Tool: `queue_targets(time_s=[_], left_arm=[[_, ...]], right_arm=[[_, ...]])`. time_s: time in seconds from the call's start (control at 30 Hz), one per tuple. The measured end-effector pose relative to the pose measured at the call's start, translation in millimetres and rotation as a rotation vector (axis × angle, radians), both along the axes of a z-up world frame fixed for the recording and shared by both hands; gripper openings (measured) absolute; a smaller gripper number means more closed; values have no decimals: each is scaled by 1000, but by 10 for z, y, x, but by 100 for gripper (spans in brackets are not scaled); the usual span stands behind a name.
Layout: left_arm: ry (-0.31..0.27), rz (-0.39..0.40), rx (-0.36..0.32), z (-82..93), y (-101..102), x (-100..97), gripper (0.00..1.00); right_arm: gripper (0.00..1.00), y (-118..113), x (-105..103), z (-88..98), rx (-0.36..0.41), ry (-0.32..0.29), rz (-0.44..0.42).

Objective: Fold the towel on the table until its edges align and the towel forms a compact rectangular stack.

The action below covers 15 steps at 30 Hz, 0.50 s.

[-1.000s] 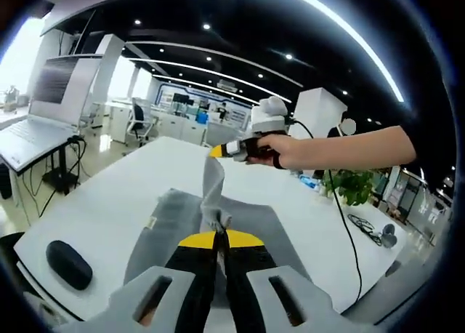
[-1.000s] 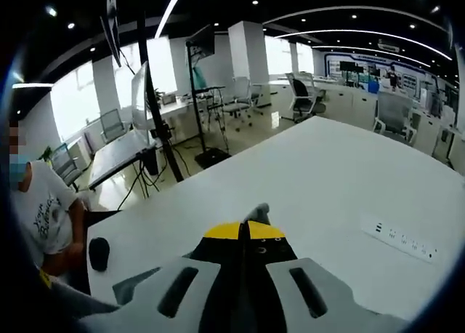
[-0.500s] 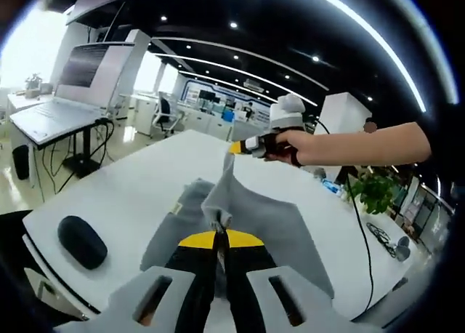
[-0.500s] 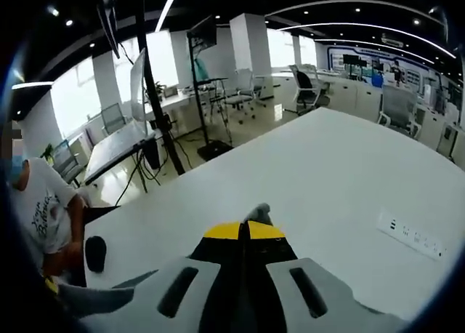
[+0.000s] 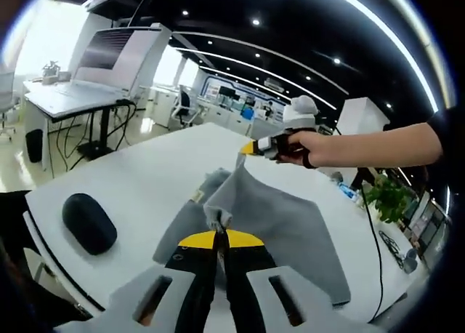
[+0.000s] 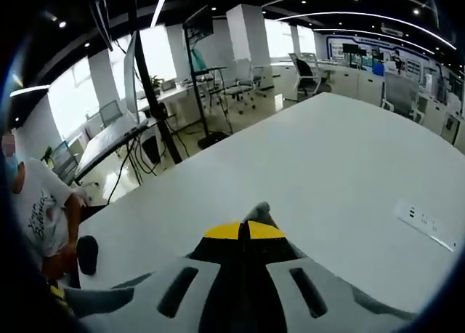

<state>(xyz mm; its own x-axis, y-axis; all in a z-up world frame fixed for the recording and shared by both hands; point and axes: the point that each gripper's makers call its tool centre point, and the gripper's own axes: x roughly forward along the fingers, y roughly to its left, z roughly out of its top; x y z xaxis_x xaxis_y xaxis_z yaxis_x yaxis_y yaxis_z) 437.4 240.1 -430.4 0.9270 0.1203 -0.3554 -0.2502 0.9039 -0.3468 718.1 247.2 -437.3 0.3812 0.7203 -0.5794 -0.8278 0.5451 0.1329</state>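
A soft grey towel (image 5: 265, 213) of matte, slightly fleecy cloth is seen in the left gripper view, spread over a smooth white table (image 5: 138, 184). Most of it lies flat, while one edge is lifted clear of the surface into a taut ridge between two raised corners. A small tag is seen at the towel's edge toward 10 o'clock from the near corner.

The left gripper (image 5: 220, 235), black with yellow tips and pale grey moulded shells, is pressed together on the near corner, and a small tuft of cloth is pinched just above the jaw tips. From that pinch the ridge runs up toward 1 o'clock, where the far corner is held by the right gripper (image 5: 247, 149), its yellow tip closed on the cloth. That gripper is grasped by a person's hand (image 5: 301, 148) on a bare forearm entering from 3 o'clock.

A dark, rounded, pebble-shaped mouse (image 5: 89, 222) rests on the table at 9 o'clock, well apart from the towel.

In the right gripper view, the right gripper's jaws are seen closed, with a little peak of grey towel (image 6: 257, 213) nipped at the tips. Beyond them the bare white table top stretches toward 1 o'clock, and a flat white power strip (image 6: 426, 222) lies on it at 3 o'clock. A person in a white printed shirt (image 6: 40, 213) is seen at 9 o'clock.
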Motion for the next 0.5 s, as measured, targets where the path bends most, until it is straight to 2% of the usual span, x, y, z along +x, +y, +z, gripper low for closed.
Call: queue_targets(time_s=[0.23,0.5], left_arm=[[20,3,-8,-154,142,28,3],[45,8,-31,-284,154,2,3]], right_arm=[[0,123,42,-234,-24,15,-5],[0,233,36,-382,-39,4,13]])
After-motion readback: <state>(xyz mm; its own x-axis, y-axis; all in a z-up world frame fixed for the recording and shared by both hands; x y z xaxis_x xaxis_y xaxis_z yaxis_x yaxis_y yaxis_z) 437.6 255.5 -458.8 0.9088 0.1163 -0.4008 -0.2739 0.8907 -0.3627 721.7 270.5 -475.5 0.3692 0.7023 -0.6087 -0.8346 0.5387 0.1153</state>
